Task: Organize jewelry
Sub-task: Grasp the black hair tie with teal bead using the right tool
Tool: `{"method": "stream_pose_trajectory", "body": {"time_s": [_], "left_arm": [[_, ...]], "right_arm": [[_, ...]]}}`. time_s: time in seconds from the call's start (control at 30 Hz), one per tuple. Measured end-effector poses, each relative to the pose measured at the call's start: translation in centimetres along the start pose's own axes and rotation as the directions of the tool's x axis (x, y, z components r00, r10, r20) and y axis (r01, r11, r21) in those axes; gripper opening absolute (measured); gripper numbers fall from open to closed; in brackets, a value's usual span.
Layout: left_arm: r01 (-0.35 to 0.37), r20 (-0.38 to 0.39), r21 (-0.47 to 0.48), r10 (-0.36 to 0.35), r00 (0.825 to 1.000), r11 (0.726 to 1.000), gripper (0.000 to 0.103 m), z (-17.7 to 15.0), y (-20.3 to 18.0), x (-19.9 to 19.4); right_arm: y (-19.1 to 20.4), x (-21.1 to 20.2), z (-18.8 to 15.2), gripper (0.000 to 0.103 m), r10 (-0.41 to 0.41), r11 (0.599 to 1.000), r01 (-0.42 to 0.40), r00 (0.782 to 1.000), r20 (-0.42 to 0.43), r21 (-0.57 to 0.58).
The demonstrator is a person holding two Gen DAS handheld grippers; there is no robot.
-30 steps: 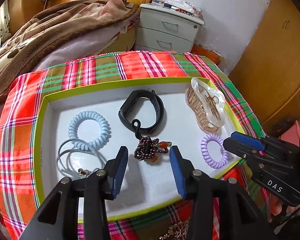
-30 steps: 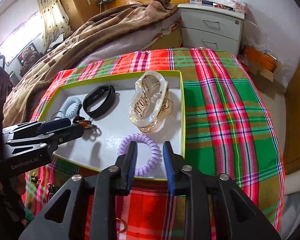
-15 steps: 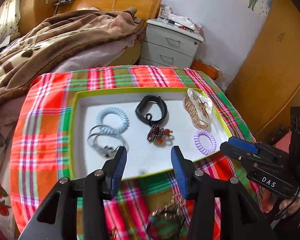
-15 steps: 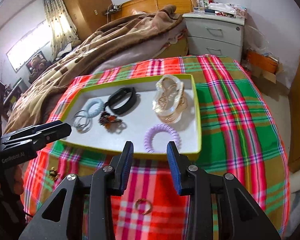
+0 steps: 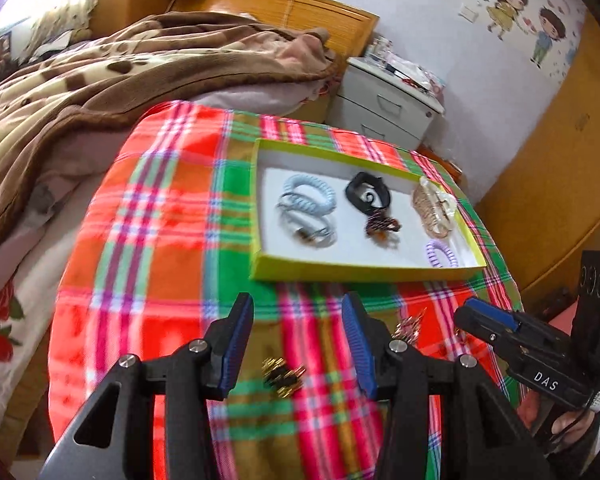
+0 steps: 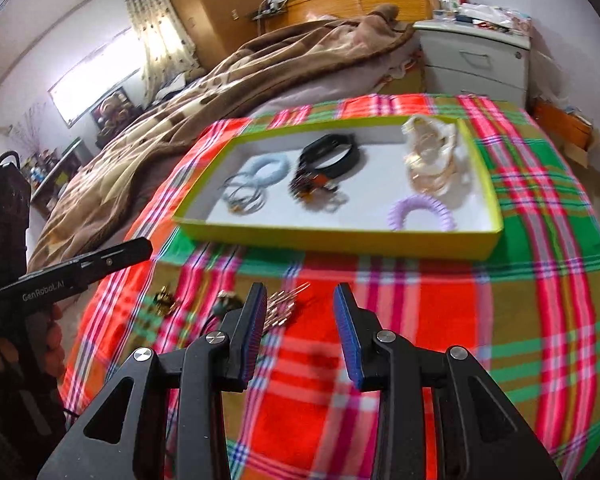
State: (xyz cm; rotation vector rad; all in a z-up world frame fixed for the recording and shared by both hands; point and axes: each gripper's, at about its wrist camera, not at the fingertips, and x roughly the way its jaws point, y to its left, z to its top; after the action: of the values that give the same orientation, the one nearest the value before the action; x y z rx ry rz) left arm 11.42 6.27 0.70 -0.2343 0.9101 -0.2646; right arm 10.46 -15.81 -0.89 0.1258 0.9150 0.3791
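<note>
Tray (image 6: 340, 236) contents smeared by blur — gold pieces (image 5: 283, 376) on cloth (earrings?) unidentifiable.

Black left claw (image 5: 298, 344) with ribbed blue pads, silver screws, matching right claw (image 6: 300, 330), white "DAS" lettering

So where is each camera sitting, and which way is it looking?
Left wrist: sits on the left gripper, looks across the plaid cloth to the tray; its own open fingers show, the right gripper at right.
Right wrist: sits on the right gripper, faces the same tray; its open fingers show, the left gripper at left.
Both share the tray, the purple hair tie and the bed.
</note>
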Motion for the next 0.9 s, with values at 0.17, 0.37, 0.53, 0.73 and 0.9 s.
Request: {"method": "stream_pose_trajectory", "body": {"time_s": [0.17,0.37,0.53,0.73,0.9], "left_arm": [[0.000,-0.001,-0.040,0.000,1.000,0.999,0.048,-1.4,2.0,-0.7],[0.027,0.005,-0.041,-0.027,1.000,0.999,0.048,-2.4,3.1,-1.2],[0.022,-0.006,-0.043,-0.022,1.000,0.999,0.049,-3.4,3.6,-1.3],[0.026,-0.028,-0.034,-0.027,0.999,0.999,0.049,-4.4,3.8,-1.2],[0.037,-0.051,-0.038,-0.038,0.998,0.999,0.049,-4.7,3.9,-1.1]], "right_arm": [[1.5,0.9,-1.0,0.036,0.031,0.999,-0.032,0.999,-0.018,-0.021],[3.0,1.7,-2.1,0.036,-0.001,0.998,-0.001,0.999,-0.040,-0.061],[3.5,2.1,-2.4,0.036,-0.017,0.998,0.014,0.999,-0.049,-0.069],[4.5,2.5,-2.6,0.035,-0.026,0.994,0.020,0.998,-0.056,-0.103],[5.2,3.0,-2.7,0.022,-0.065,0.990,0.057,0.996,-0.060,-0.127]]}}
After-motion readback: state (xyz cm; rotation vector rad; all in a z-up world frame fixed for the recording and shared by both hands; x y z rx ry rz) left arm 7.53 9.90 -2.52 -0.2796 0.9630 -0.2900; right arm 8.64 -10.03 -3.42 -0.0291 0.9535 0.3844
